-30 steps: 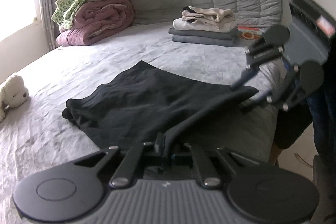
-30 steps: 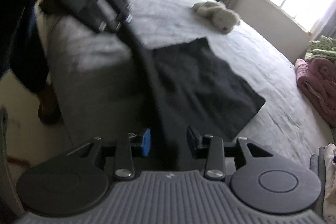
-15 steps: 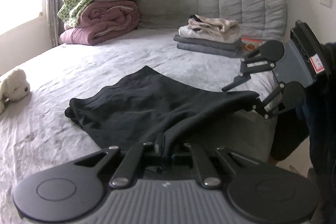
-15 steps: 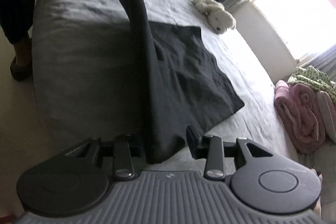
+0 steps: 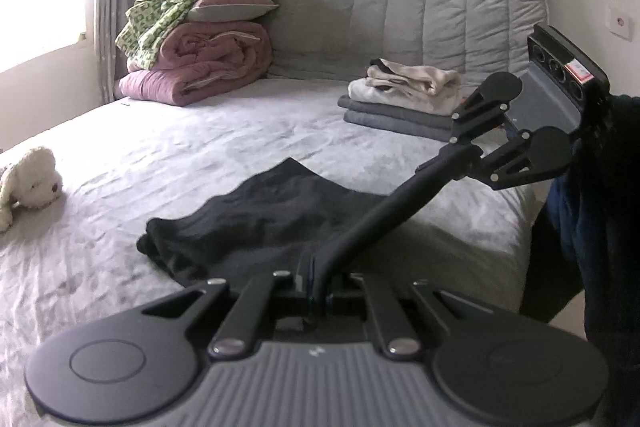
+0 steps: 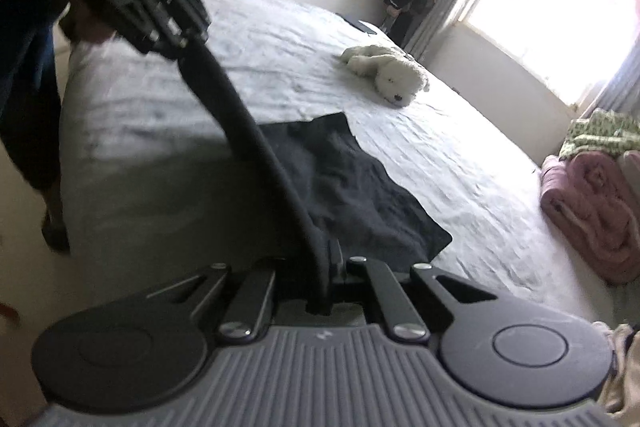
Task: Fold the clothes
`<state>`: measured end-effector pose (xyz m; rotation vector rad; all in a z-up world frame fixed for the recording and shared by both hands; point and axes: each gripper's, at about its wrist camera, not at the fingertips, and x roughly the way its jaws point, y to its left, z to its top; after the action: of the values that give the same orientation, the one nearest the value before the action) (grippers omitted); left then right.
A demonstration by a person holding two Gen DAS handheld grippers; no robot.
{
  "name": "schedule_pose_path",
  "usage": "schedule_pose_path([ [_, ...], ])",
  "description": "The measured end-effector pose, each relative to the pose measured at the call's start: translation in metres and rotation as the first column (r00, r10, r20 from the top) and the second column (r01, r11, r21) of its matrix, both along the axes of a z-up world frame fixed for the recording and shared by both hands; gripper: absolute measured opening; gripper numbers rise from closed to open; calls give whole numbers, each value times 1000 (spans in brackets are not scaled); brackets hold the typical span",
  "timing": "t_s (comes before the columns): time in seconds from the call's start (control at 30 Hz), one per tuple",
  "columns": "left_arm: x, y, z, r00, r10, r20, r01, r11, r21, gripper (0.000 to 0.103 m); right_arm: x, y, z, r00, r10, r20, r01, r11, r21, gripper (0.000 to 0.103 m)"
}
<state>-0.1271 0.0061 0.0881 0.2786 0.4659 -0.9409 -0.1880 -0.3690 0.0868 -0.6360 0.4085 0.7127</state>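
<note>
Between the pads of the left tool (image 5: 316, 283) a corner of the black garment (image 5: 256, 227) is pinched tight, the cloth rising out of the shut jaws as a taut rolled band. That band runs across to the right tool (image 5: 466, 147), whose jaws have just come together on the garment's other near corner; in its own view the right tool (image 6: 324, 291) shows the same dark strip clamped between its pads and stretching away to the left tool (image 6: 176, 39). So the near hem hangs in the air between the two tools, along the near edge of the bed (image 5: 460, 239), while the body of the garment lies flat on the sheet beyond, towards the middle of the bed.

Everything turns on that line: the held hem lies parallel to the bed's near edge, and the cloth still to be covered lies straight ahead of both tools, towards the headboard (image 5: 400, 7). Neither hand looks nearer to it (they share the hem about evenly), so the fold probably wants both carried forward together, keeping the band level.

Farther off, a stack of folded clothes (image 5: 400, 103) sits near the headboard's right side, rolled bedding (image 5: 200, 63) at its left, and a soft toy (image 5: 28, 183) by the bed's left edge.
</note>
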Motion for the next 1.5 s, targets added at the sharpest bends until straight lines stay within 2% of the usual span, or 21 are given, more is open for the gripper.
schedule_pose_path([
  [0.13, 19, -2, 6, 1000, 22, -22, -22, 1000, -13, 5, 25, -4, 11, 999, -4, -50, 7, 998, 65, 4],
  [0.33, 65, -9, 10, 989, 81, -127, -86, 996, -31, 6, 70, -11, 18, 988, -7, -154, 26, 992, 125, 4],
  [0.6, 143, -12, -4, 921, 193, -339, -226, 972, -60, 6, 143, -9, 12, 955, -57, -292, 109, 980, 165, 4],
  [0.77, 170, -10, -23, 875, 228, -427, -284, 956, -70, 7, 184, -9, -1, 910, -100, -403, 192, 962, 195, 6],
  [0.9, 187, -6, -36, 834, 244, -495, -331, 939, -94, 7, 201, -13, -20, 870, -113, -479, 250, 940, 232, 9],
  [1.0, 197, -2, -43, 803, 246, -543, -372, 919, -134, 7, 209, -17, -22, 845, -109, -524, 290, 916, 277, 11],
  [1.1, 201, 0, -44, 793, 242, -559, -397, 901, -174, 8, 218, -26, -21, 823, -108, -557, 332, 888, 319, 11],
  [1.23, 203, -2, -45, 784, 272, -558, -433, 884, -176, 8, 228, -34, -20, 795, -88, -600, 380, 843, 380, 11],
  [1.3, 204, 0, -49, 769, 291, -569, -462, 868, -180, 11, 233, -33, -23, 781, -105, -616, 413, 826, 383, 15],
  [1.37, 206, 3, -54, 749, 298, -592, -485, 855, -183, 22, 237, -35, -26, 764, -125, -633, 451, 805, 385, 18],
  [1.43, 207, 6, -55, 744, 305, -594, -499, 845, -191, 24, 239, -40, -30, 740, -123, -662, 484, 781, 396, 18],
  [1.5, 208, 9, -56, 739, 312, -597, -513, 835, -198, 26, 239, -43, -30, 729, -114, -674, 501, 761, 413, 18],
])
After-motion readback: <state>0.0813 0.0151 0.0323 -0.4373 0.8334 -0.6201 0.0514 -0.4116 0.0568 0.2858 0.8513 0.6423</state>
